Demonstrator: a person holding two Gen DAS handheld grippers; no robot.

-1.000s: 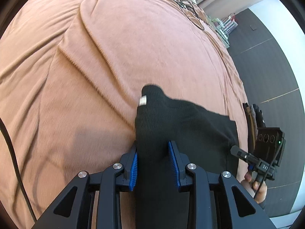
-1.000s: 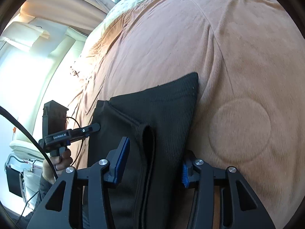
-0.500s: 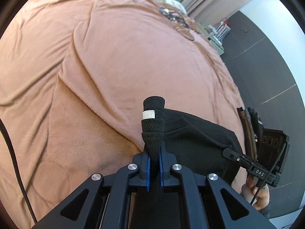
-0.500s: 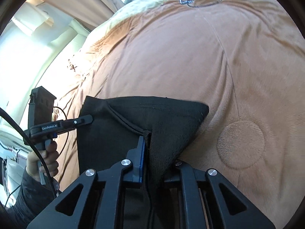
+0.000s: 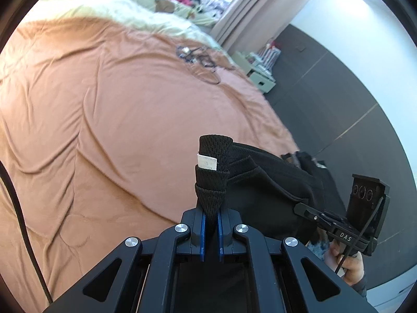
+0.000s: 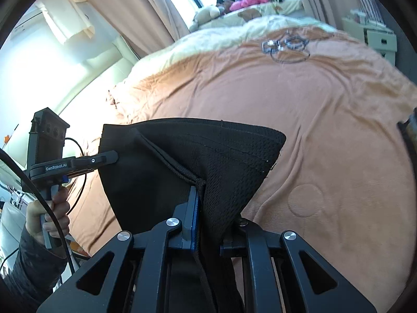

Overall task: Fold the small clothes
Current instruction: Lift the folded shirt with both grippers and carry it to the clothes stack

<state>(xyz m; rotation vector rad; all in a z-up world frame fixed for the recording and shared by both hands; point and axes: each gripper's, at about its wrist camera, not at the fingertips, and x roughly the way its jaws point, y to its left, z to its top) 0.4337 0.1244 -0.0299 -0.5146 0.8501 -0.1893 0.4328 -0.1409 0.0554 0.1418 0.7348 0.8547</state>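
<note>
Spreading wide beneath everything is the brown bedspread (image 5: 130,120), rumpled, with pale bedding at its far end and a tangle of cable (image 5: 200,57) lying well away from my work. Above it hangs the black garment (image 6: 208,156), a small mesh piece with a thick elastic band, lifted clear of the bed and stretched between my two tongs. My right gripper (image 6: 200,224) is clamped narrow on one bunched corner, the mesh fanning out from its jaws. My left gripper (image 5: 211,232) is pinched tight on the other end of the band, where a little white label (image 5: 207,161) sticks up. As I judge it, the folding has barely begun: I have the piece gripped and raised, but no crease is made. It has to be laid flat, folded over and smoothed.
</note>
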